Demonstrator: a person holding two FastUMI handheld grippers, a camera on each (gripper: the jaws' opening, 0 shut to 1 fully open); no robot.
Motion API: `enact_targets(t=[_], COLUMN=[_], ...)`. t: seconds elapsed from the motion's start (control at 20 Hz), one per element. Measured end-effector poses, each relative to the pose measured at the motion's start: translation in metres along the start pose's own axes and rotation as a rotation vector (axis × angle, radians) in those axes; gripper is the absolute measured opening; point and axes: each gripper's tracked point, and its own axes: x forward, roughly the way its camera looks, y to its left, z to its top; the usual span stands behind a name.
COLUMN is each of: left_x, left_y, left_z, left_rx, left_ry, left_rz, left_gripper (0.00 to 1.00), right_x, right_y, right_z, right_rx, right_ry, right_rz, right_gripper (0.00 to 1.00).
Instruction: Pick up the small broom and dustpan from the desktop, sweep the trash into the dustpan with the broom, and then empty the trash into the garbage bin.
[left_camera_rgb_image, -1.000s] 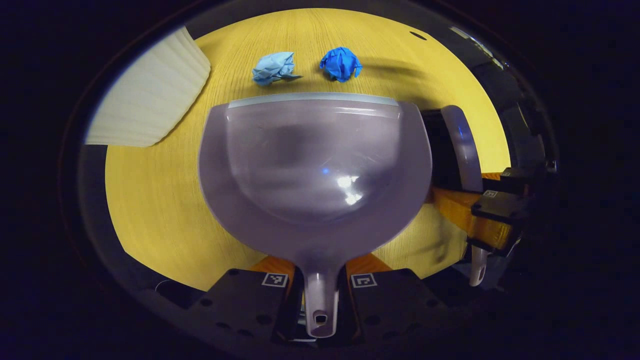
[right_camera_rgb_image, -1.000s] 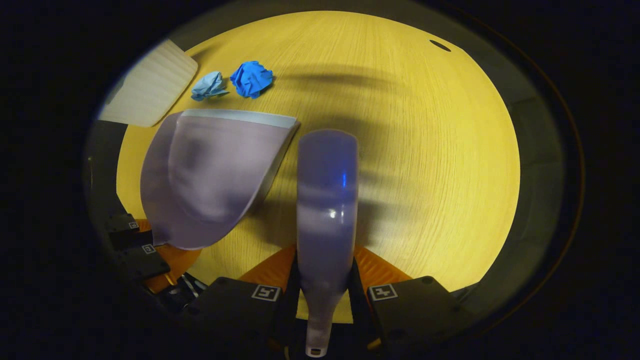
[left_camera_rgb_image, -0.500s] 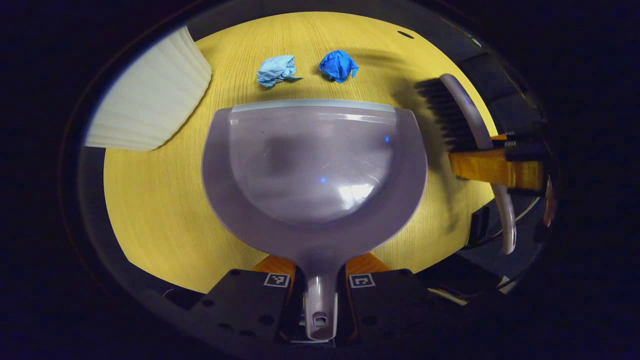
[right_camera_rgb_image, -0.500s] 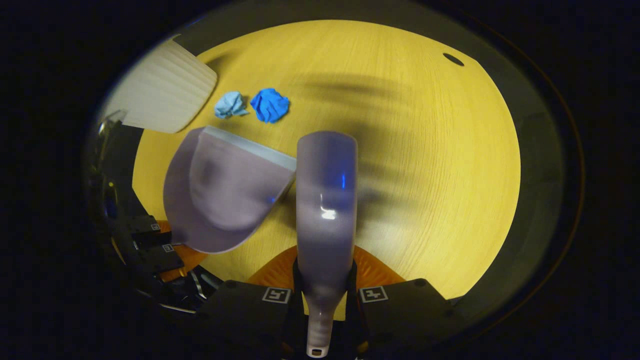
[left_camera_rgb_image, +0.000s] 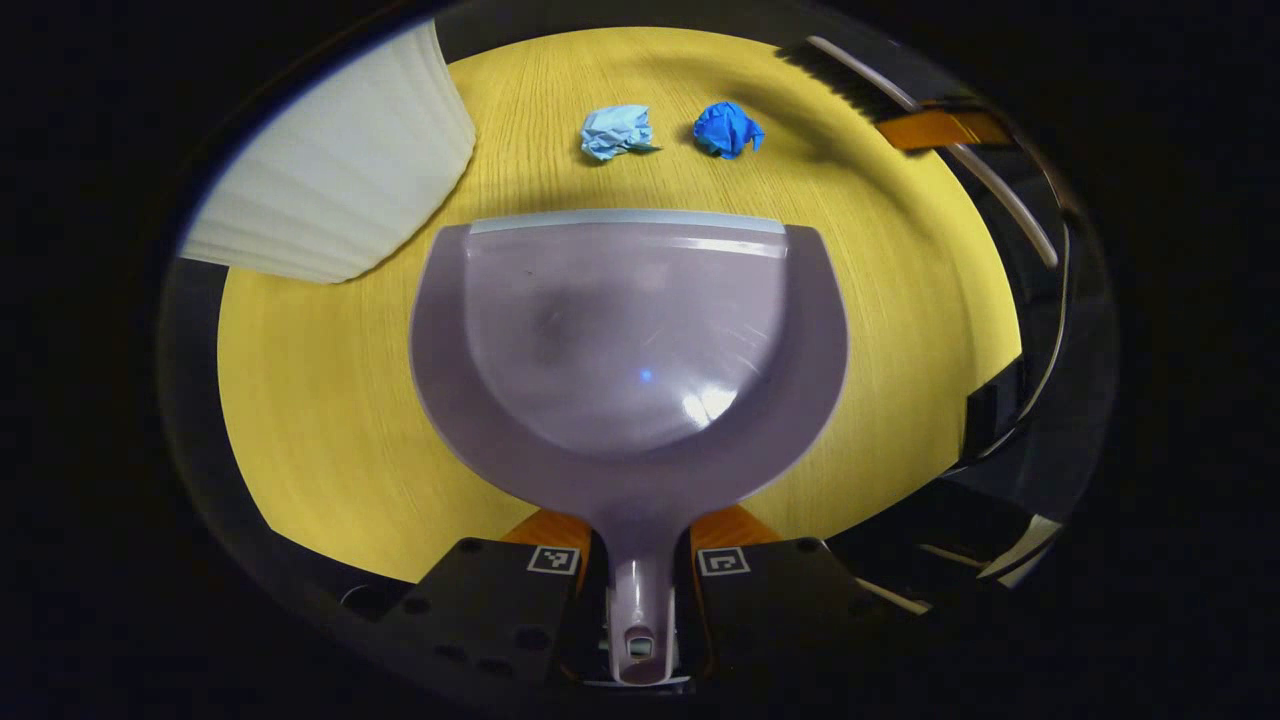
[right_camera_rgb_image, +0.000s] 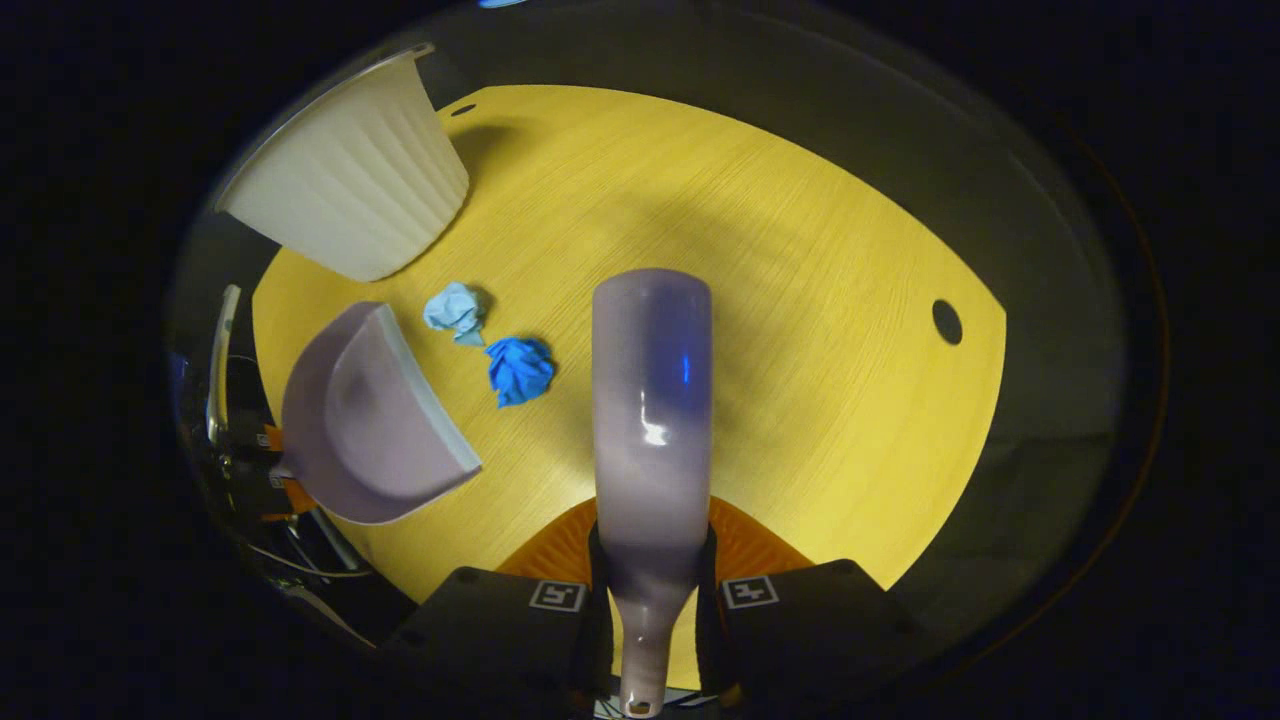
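As the broom (right_camera_rgb_image: 651, 400) swings from beside the dustpan (left_camera_rgb_image: 628, 340) to frame top right, beyond the paper balls (left_camera_rgb_image: 615, 131) | both tongs clamp their handles | dustpan low-centre, mouth facing trash | sweep seems imminent.

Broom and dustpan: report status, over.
Left gripper shut on dustpan. Right gripper shut on broom. Two paper wads unswept, ahead of dustpan lip. Nothing between them.

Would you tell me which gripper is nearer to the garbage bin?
Probably left: left gripper, holding the dustpan, sits beside the garbage bin; right gripper hangs farther across.
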Motion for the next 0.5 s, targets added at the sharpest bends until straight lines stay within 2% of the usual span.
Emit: enact_targets(t=[0.15,0.35,0.5], left_x=[-0.002,0.002,0.008], left_y=[0.011,0.020,0.029], left_z=[0.004,0.007,0.005], left_rx=[0.061,0.116,0.167], left_ry=[0.007,0.025,0.040], left_rz=[0.038,0.044,0.052], left_gripper=[0.27,0.27,0.27], right_x=[0.020,0.051,0.070], right_y=[0.005,0.006,0.022], right_z=[0.034,0.056,0.065], right_rx=[-0.058,-0.254,-0.373], right_ry=[0.011,0.072,0.082], right_rz=[-0.015,-0.110,-0.102], right_gripper=[0.35,0.35,0.35])
